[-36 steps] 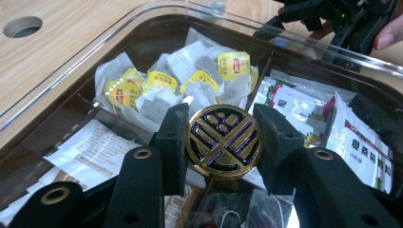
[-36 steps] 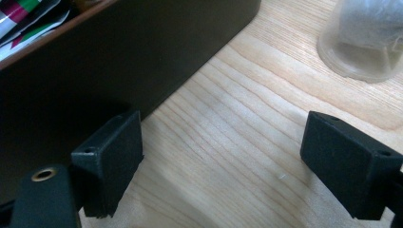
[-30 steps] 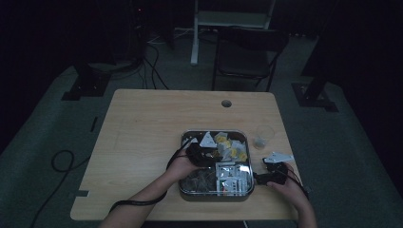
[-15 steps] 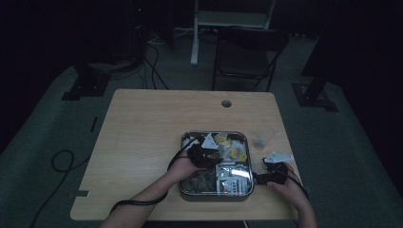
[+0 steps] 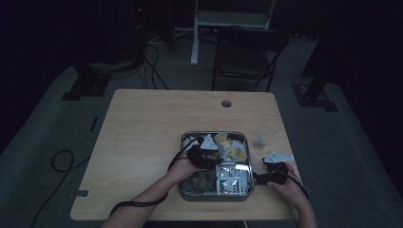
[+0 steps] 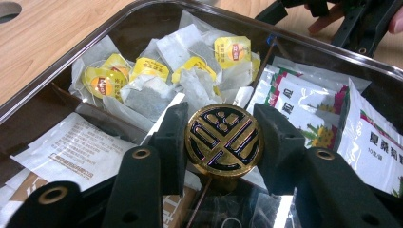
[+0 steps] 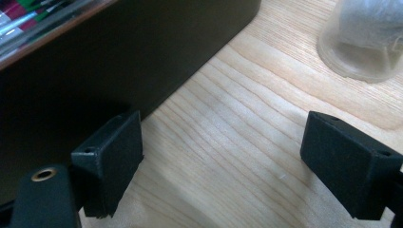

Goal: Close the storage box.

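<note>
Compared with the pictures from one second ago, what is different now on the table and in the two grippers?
Nothing visibly changed. The left gripper stays shut on the round gold and black knob over the tray of tea bags and sachets. The right gripper stays open on the table, beside the tray and near the clear cup.

Clear plastic cup [image 5: 263,137] on wooden table [image 5: 142,142] beside tray; dark chair [image 5: 247,52] behind table.

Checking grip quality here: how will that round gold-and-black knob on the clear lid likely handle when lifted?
The knob looks rigid and glossy, so possibly slippery. The left gripper clamps its sides. The clear lid beneath could swing or tilt.
</note>
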`<state>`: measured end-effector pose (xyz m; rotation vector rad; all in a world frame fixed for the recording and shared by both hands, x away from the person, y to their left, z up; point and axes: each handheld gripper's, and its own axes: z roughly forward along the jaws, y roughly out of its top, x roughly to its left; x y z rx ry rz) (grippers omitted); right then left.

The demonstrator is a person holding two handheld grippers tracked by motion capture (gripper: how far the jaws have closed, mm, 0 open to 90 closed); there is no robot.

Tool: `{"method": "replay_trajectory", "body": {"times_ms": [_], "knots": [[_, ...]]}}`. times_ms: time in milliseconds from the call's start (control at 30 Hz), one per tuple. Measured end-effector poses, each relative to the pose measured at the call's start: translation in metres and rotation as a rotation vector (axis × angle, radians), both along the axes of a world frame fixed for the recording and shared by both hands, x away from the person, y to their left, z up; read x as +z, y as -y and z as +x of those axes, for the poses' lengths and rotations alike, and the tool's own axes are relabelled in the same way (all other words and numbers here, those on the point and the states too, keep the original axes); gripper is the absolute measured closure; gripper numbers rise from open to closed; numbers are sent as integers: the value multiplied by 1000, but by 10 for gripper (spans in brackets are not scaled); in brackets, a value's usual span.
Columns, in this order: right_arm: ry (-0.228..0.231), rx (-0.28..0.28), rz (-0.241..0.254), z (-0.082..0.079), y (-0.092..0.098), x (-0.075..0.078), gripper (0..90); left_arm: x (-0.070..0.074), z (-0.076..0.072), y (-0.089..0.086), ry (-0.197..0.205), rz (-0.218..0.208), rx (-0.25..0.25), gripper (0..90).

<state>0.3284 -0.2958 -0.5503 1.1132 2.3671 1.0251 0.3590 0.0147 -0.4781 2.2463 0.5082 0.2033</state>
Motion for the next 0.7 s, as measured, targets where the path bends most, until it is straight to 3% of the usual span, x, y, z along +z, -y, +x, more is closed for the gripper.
{"method": "replay_trajectory", "body": {"times_ms": [67, 200, 233, 300, 500, 567, 700], "knots": [[-1, 0, 0, 0, 0, 0, 137, 2, 1, -3, 6, -15, 7, 412], [0, 1, 1, 0, 0, 0, 137, 7, 5, -14, -12, -67, 42, 249], [0, 1, 1, 0, 0, 0, 137, 8, 5, -18, -6, -86, 55, 248], [0, 1, 1, 0, 0, 0, 137, 8, 5, -20, -10, -89, 71, 155], [0, 1, 0, 0, 0, 0, 137, 5, 5, -29, -21, -132, 100, 79], [0, 1, 0, 0, 0, 0, 137, 5, 5, -30, -21, -131, 111, 7], [0, 1, 0, 0, 0, 0, 137, 7, 4, -36, -15, -128, 126, 7]]}}
